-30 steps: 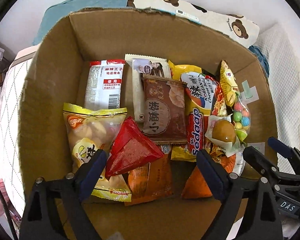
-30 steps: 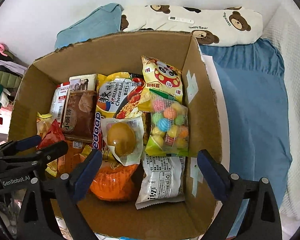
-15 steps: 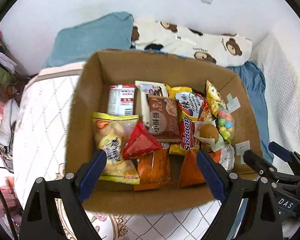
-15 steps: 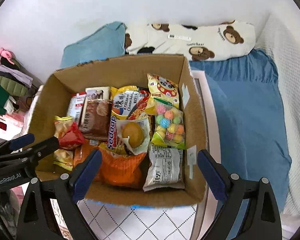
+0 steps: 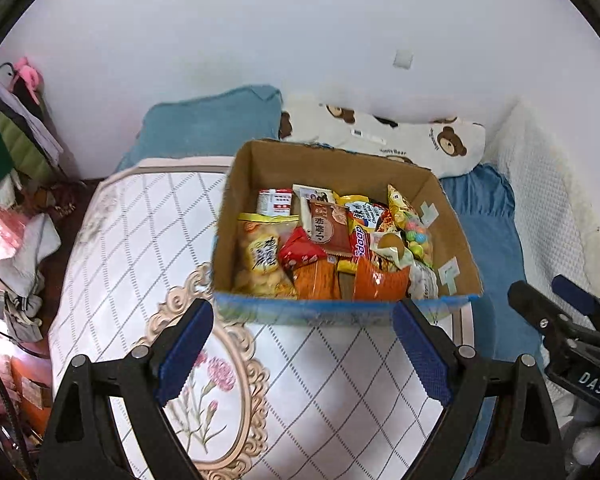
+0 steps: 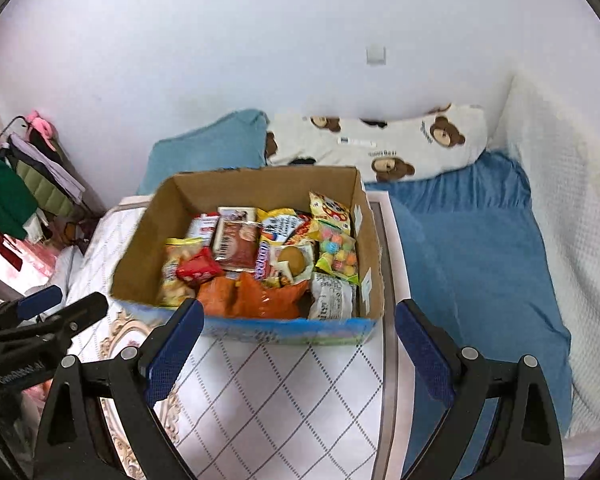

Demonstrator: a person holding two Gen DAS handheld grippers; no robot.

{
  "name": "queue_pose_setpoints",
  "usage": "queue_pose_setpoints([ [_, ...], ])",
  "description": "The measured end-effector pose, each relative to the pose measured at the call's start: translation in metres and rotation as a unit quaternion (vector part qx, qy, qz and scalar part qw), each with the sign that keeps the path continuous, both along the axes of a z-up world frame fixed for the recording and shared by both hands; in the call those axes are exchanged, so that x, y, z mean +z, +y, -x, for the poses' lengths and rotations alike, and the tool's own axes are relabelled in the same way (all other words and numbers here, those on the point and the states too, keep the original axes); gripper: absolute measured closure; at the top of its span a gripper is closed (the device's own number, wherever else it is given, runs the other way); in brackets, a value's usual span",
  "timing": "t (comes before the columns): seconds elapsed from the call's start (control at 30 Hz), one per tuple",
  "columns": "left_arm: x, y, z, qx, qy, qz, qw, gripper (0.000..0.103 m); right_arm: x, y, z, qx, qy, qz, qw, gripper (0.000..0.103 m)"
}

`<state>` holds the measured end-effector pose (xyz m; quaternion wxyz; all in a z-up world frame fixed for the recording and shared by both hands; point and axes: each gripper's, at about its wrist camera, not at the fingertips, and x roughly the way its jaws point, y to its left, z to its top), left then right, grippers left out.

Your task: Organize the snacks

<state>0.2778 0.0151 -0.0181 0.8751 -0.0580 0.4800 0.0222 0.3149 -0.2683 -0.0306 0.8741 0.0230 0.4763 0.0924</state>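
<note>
A corrugated cardboard box [image 5: 428, 184] with a glossy blue-printed front wall sits on a quilted mat with a diamond grid and floral medallion [image 5: 140, 264], just ahead of both sets of jaws. The left gripper [image 5: 302, 354] holds its blue ribbed jaws spread wide with nothing between them; the right gripper [image 6: 298, 354] does the same. Crinkly snack packets fill the box: a brown biscuit pack [image 5: 329, 229], a red pouch [image 5: 300, 252], an orange bag [image 6: 256, 296], a clear bag of coloured candy balls [image 6: 338, 254]. Beyond the box lie a bear-print pillow [image 6: 380, 142] and a teal pillow [image 5: 216, 128].
</note>
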Motion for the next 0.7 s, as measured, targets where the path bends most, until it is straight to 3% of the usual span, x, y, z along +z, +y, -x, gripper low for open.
queue_pose_setpoints([
  [0.43,0.045,-0.007,0.104,0.007,-0.082,-0.036,0.9960,0.011,0.071,0.003,0.119,0.004,-0.097,0.010,0.995,0.000],
  [0.7,0.069,-0.007,0.138,0.003,-0.112,-0.040,0.9929,0.011,0.097,0.001,0.170,0.010,-0.116,0.000,0.993,0.000],
])
